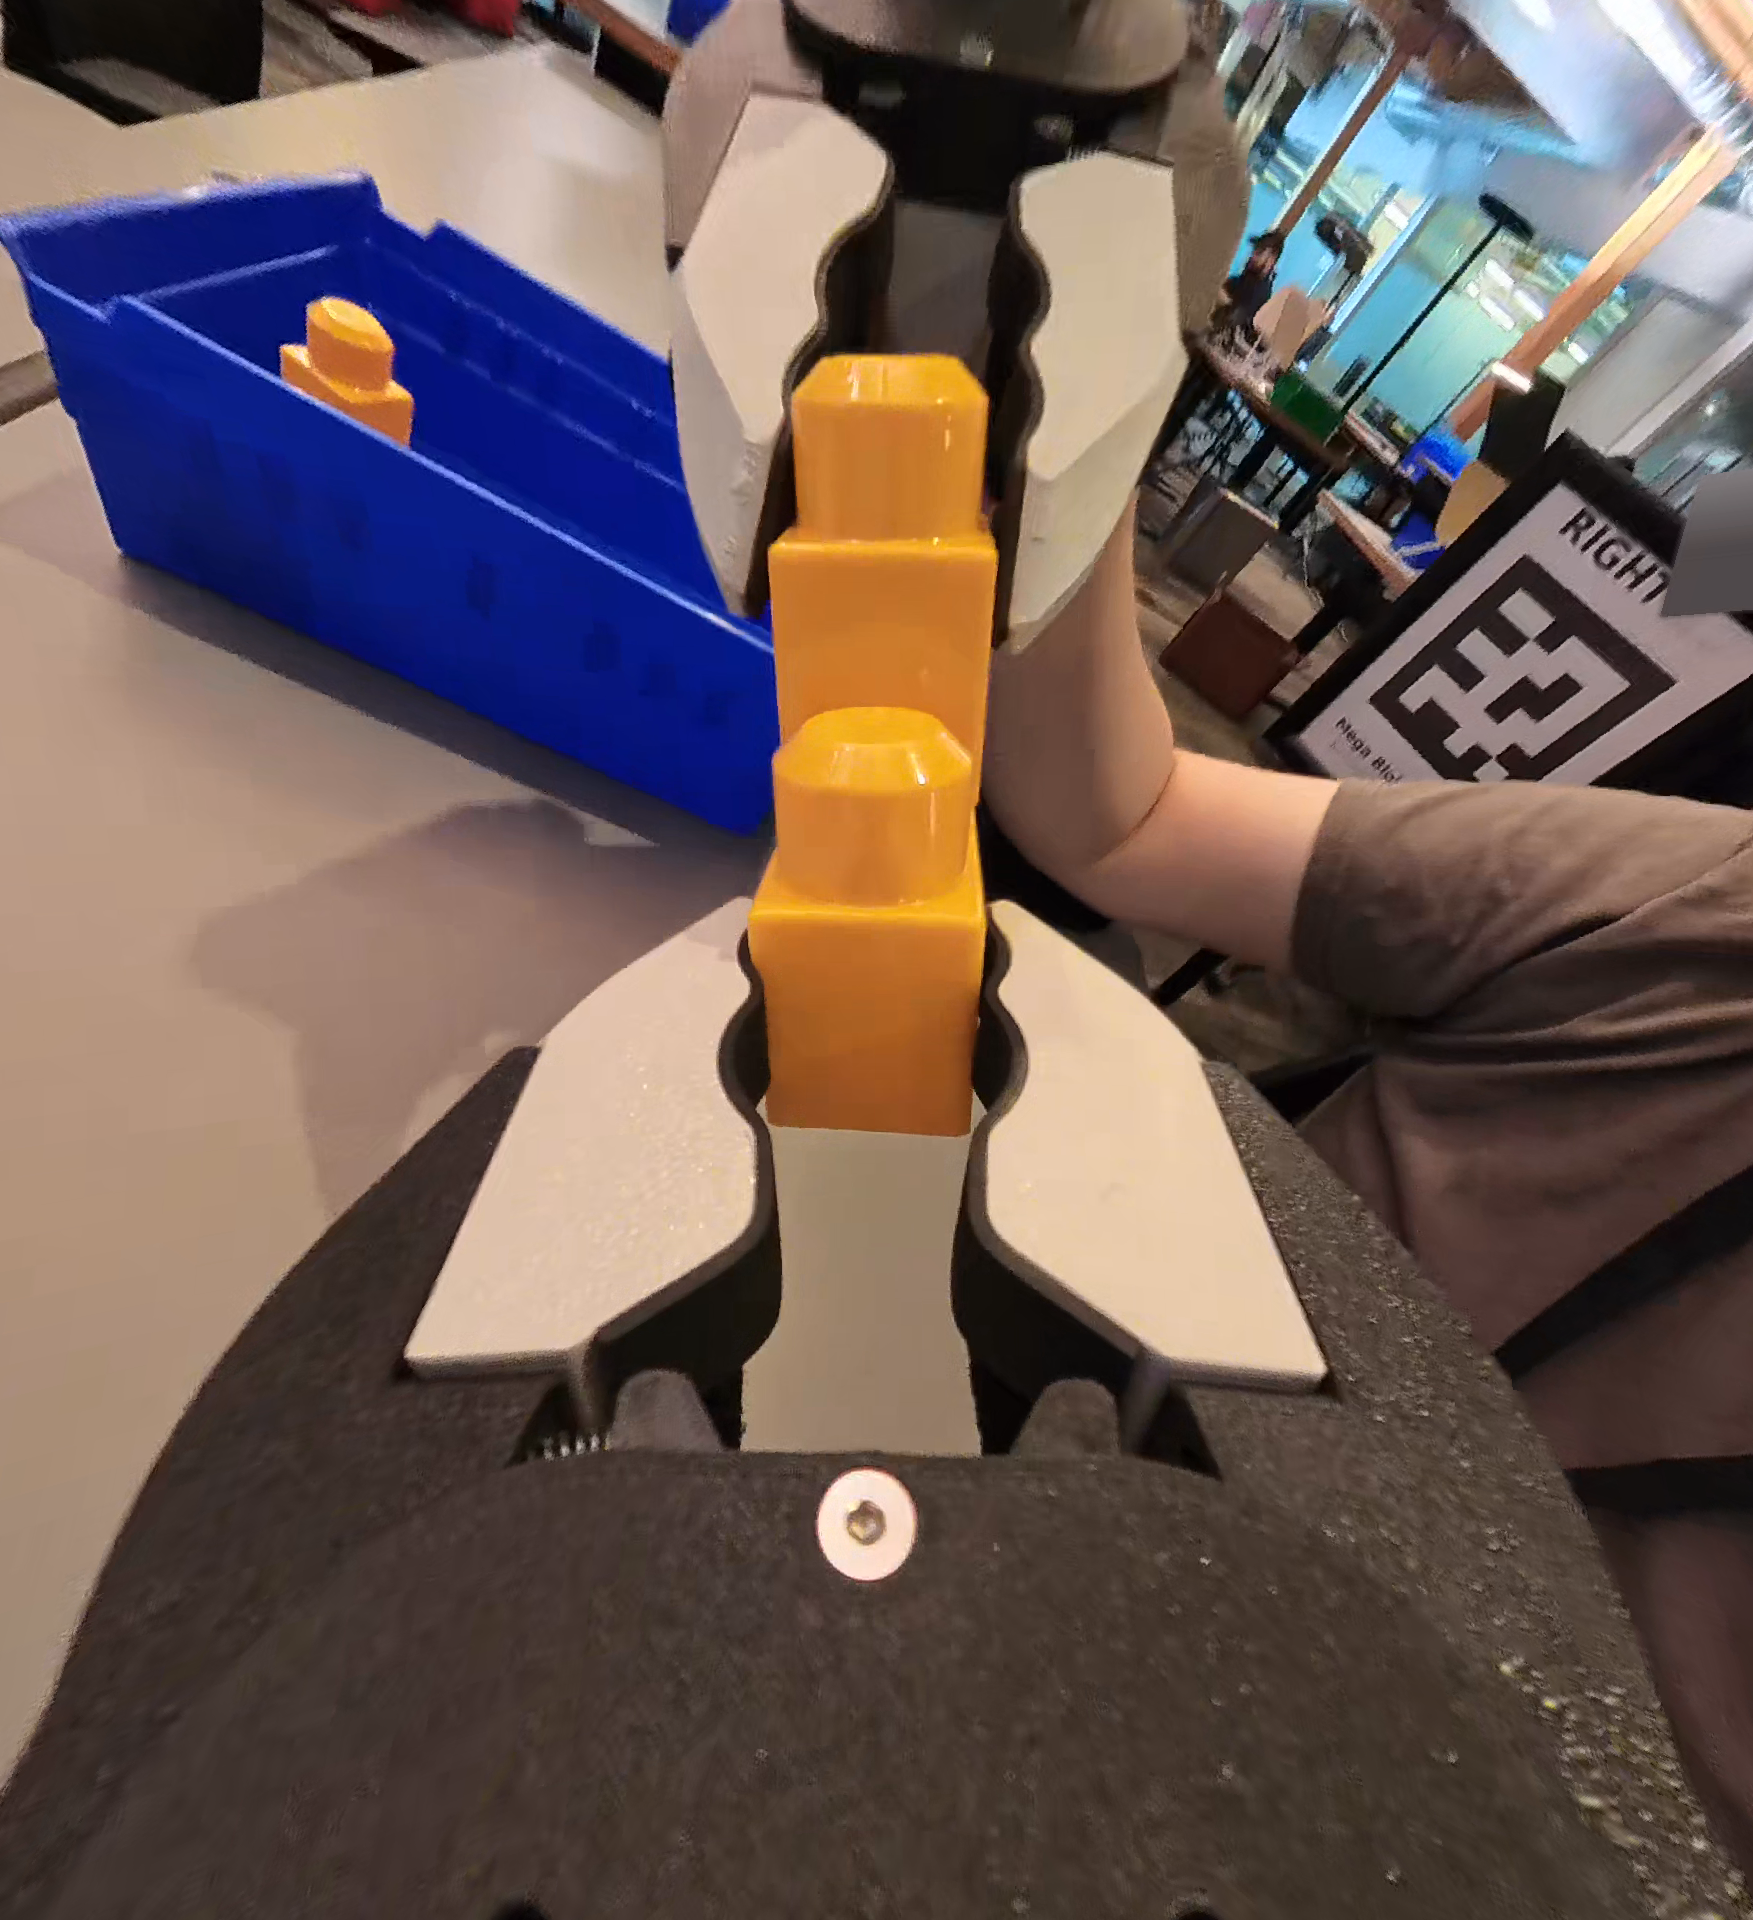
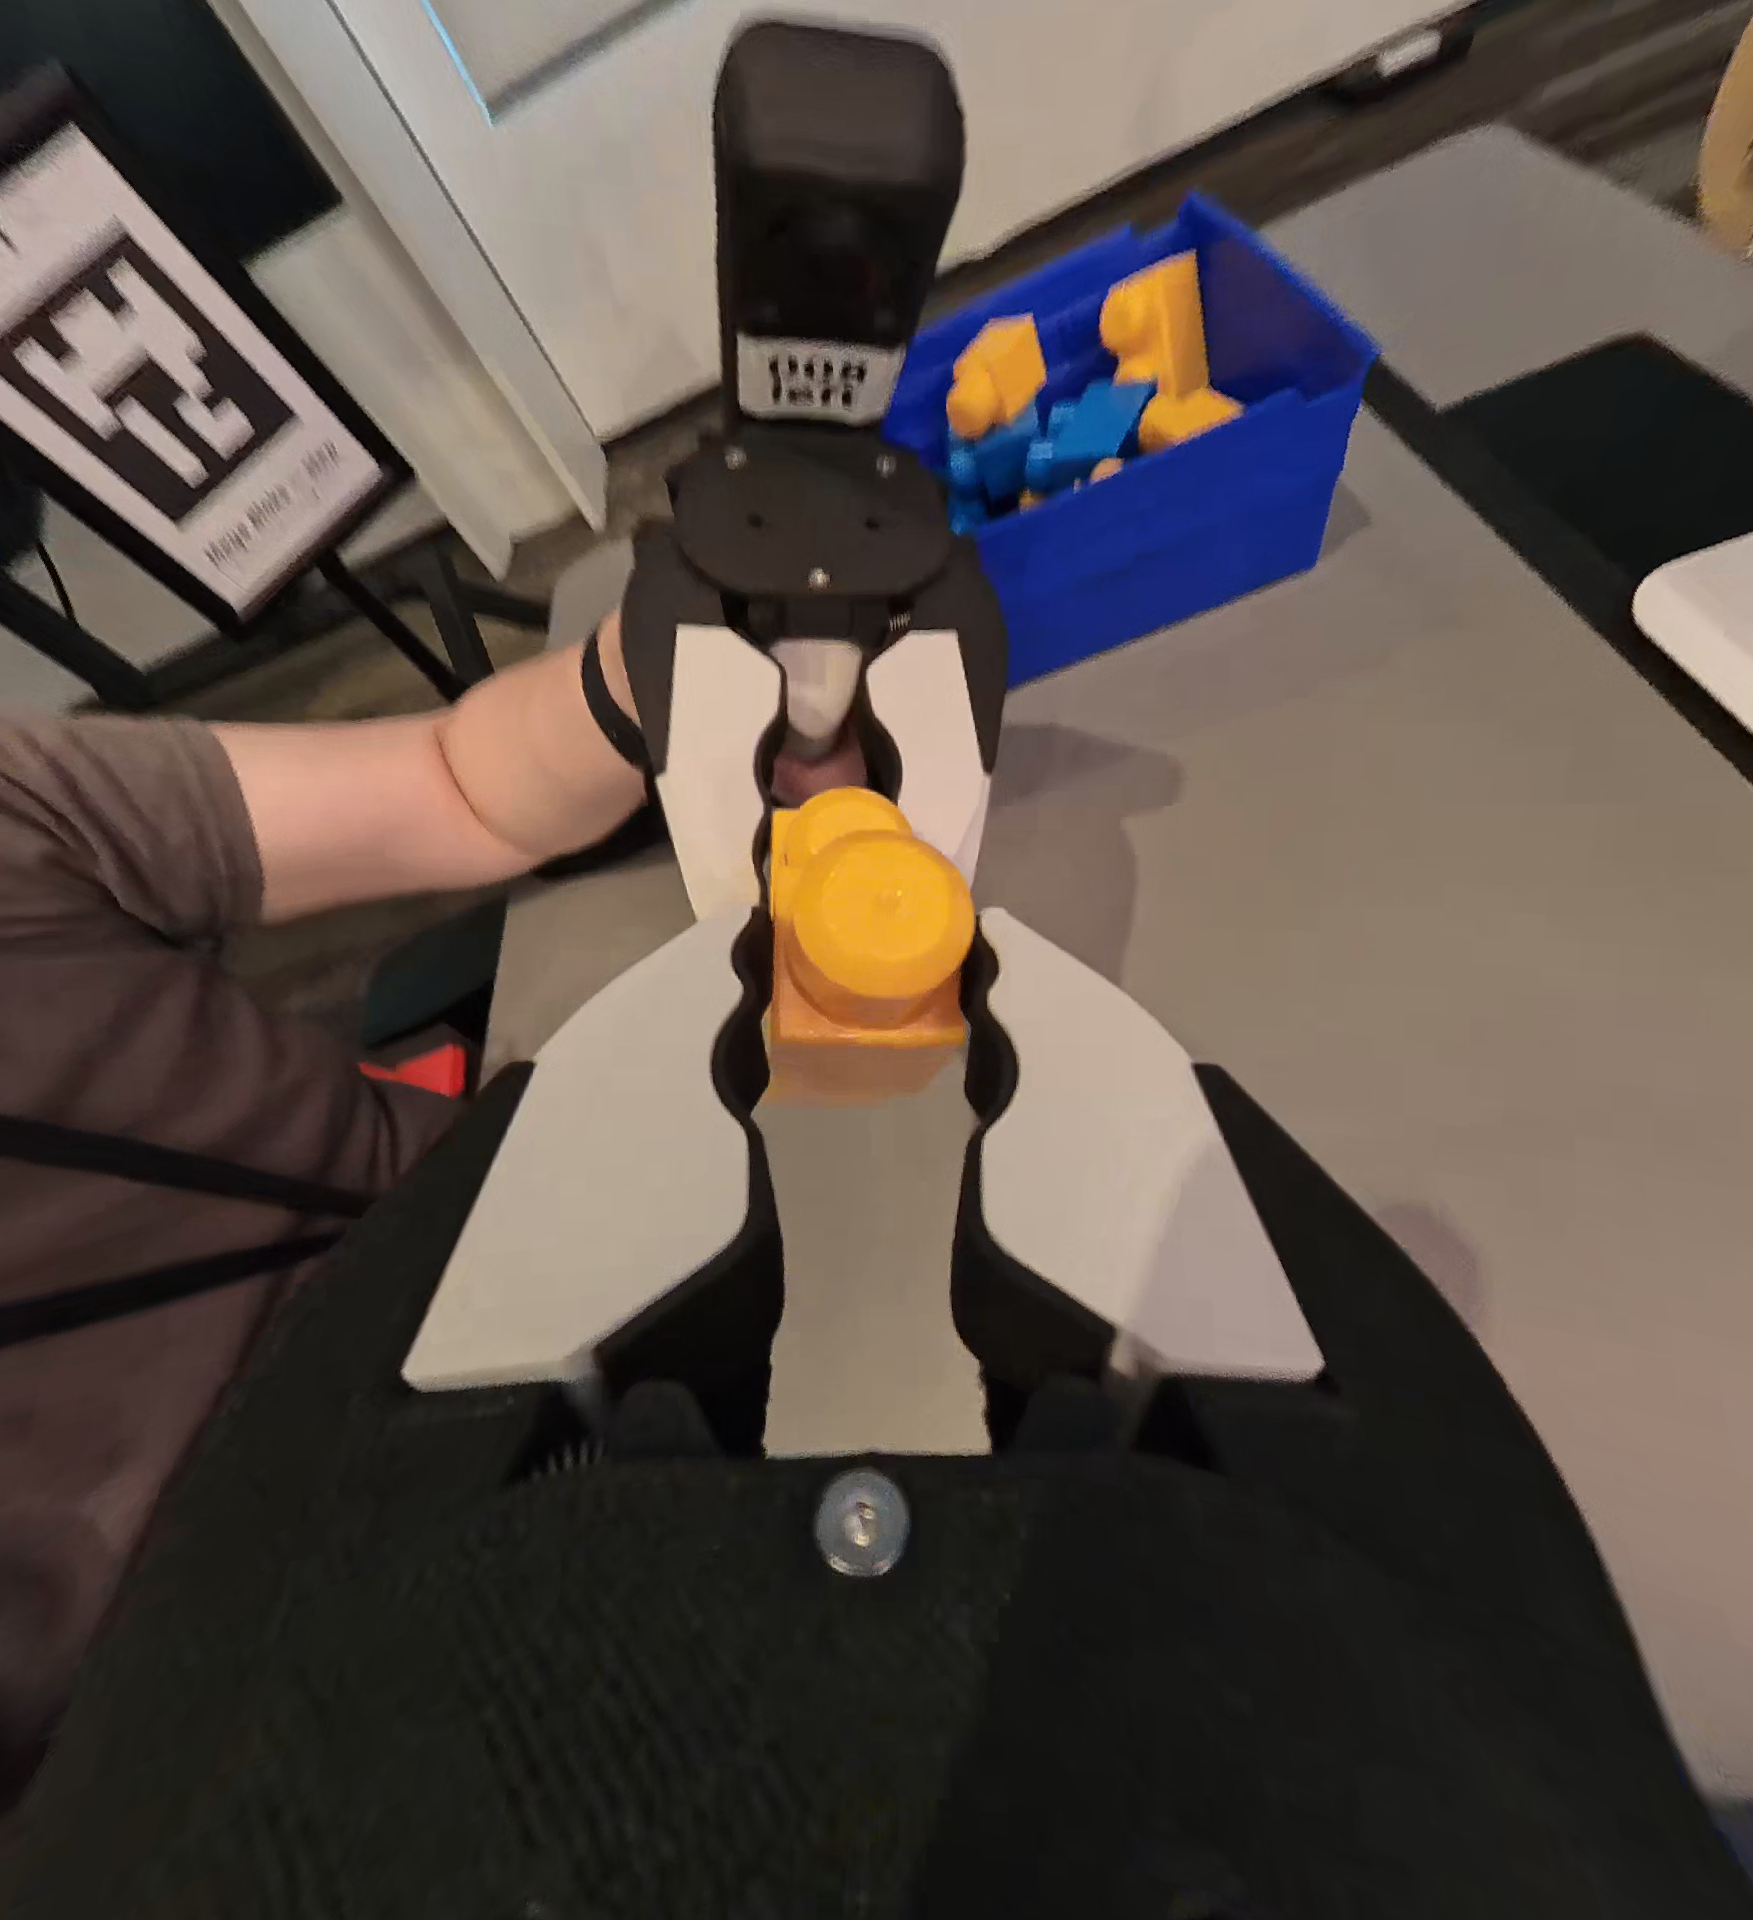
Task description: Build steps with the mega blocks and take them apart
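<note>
Two orange blocks (image 1: 877,790) held above the grey table (image 1: 228,935), joined as a step, studs up, long axis running gripper to gripper. Left gripper (image 1: 867,1023) clamps the near, lower block; right gripper (image 1: 877,582) clamps the far, taller one. Blue bin (image 1: 415,561) to the left behind holds one orange block (image 1: 347,369). Forearm (image 1: 1111,769) close on the right.

A smooth grey table (image 1: 228,935) fills the foreground. Beside it, a black-framed white sign bearing a black square-patterned marker (image 1: 1506,665) stands on dark legs. Beyond, a blurred workspace holds cluttered desks, a black floor lamp (image 1: 1474,249) and a brown box (image 1: 1227,646) on the floor.
</note>
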Demonstrator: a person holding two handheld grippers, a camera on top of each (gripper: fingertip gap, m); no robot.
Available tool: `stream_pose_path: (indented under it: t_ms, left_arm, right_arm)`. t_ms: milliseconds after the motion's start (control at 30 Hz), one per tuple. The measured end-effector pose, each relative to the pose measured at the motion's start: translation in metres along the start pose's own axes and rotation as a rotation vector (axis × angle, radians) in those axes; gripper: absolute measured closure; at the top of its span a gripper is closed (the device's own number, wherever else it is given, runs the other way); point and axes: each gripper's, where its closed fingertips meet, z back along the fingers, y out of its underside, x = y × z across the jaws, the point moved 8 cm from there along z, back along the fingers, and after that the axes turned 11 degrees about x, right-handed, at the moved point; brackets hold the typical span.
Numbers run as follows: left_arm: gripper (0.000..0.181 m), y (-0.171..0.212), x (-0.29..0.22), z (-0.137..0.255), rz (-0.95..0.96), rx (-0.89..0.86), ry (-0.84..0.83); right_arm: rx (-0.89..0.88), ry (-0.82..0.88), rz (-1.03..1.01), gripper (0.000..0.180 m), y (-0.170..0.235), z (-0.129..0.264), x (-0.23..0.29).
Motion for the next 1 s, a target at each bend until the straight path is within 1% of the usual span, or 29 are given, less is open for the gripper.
stream_pose_path:
  t_ms: [67, 200, 467, 667, 800, 867, 933, 1000]
  left_arm:
    - [0.144, -0.001, 0.000, 0.004, 0.000, -0.023, -0.010]
    - [0.145, -0.006, 0.000, 0.010, 0.042, -0.120, 0.031]
    - [0.145, -0.011, -0.005, 0.018, 0.041, -0.183, 0.027]
    - [0.145, -0.012, -0.007, 0.022, 0.030, -0.205, 0.024]
    - [0.144, -0.013, -0.008, 0.023, 0.006, -0.199, 0.001]
    - [0.144, -0.014, -0.009, 0.023, -0.008, -0.207, -0.021]
    - [0.144, -0.015, -0.009, 0.027, -0.006, -0.229, -0.020]
    - [0.144, -0.015, -0.009, 0.031, -0.007, -0.246, -0.023]
  right_arm:
    - [-0.050, -0.009, -0.008, 0.144, -0.003, 0.000, -0.002]
    - [-0.186, -0.010, -0.008, 0.144, -0.009, 0.002, -0.003]
    - [-0.360, 0.034, 0.047, 0.144, -0.017, -0.001, 0.004]
    - [-0.415, 0.039, 0.040, 0.144, -0.018, -0.002, 0.005]
    - [-0.402, 0.020, 0.018, 0.144, -0.018, -0.001, 0.004]
    - [-0.388, 0.053, 0.039, 0.144, -0.019, 0.003, 0.006]
    - [-0.387, 0.098, 0.045, 0.139, -0.020, 0.009, 0.006]
    - [-0.382, 0.107, 0.031, 0.137, -0.019, 0.014, 0.006]
